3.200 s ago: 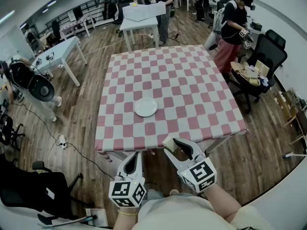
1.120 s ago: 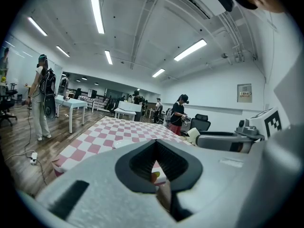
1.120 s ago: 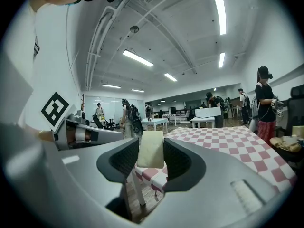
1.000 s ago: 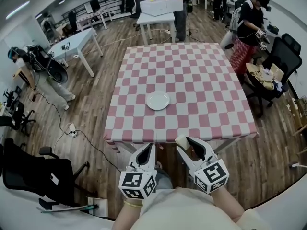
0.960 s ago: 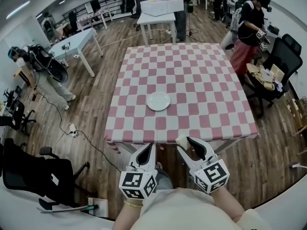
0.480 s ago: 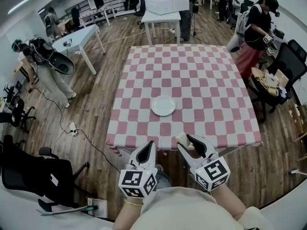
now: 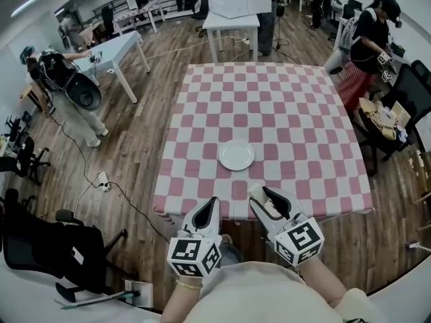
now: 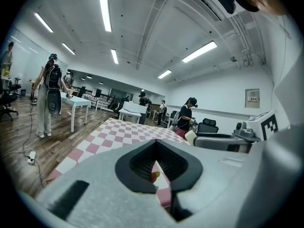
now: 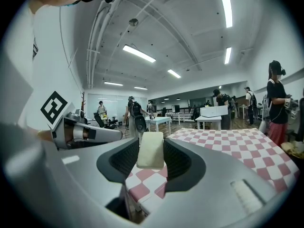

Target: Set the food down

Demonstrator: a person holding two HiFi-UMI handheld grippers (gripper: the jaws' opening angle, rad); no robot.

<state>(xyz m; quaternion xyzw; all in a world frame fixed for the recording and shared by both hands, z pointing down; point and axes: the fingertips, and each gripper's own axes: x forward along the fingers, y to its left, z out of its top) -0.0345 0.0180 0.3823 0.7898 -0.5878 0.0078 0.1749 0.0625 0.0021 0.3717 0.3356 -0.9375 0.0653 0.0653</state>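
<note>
The task has barely begun: the food (image 9: 150,150), a pale cream slab, is not yet down. The right claw (image 7: 264,197) grips it, one jaw on each flat side, and it stands upright between them. In the head view the slab hangs at the near edge of the desk (image 7: 283,113), over the hem of the checked cloth and not over the top itself. In the right gripper view the cloth lies just below and beyond the slab, and the two do not appear to touch.

The plate (image 7: 237,155) sits near the middle of the desk, a little toward the near side, bare and white with nothing on it. It looks like the likely place for the food, though the task does not name one. It is well apart from the slab, ahead and slightly to the left of the right claw.

The left claw (image 7: 211,204) is closed at the tips and held low beside the right one, short of the desk edge. A small yellow-orange speck shows in the slit behind its tips; I cannot tell what it is or whether it is gripped.

What is left, as I judge it, is nearly everything: carry the slab forward over the cloth, lower it onto the plate or desk, and part the jaws to let it go
</note>
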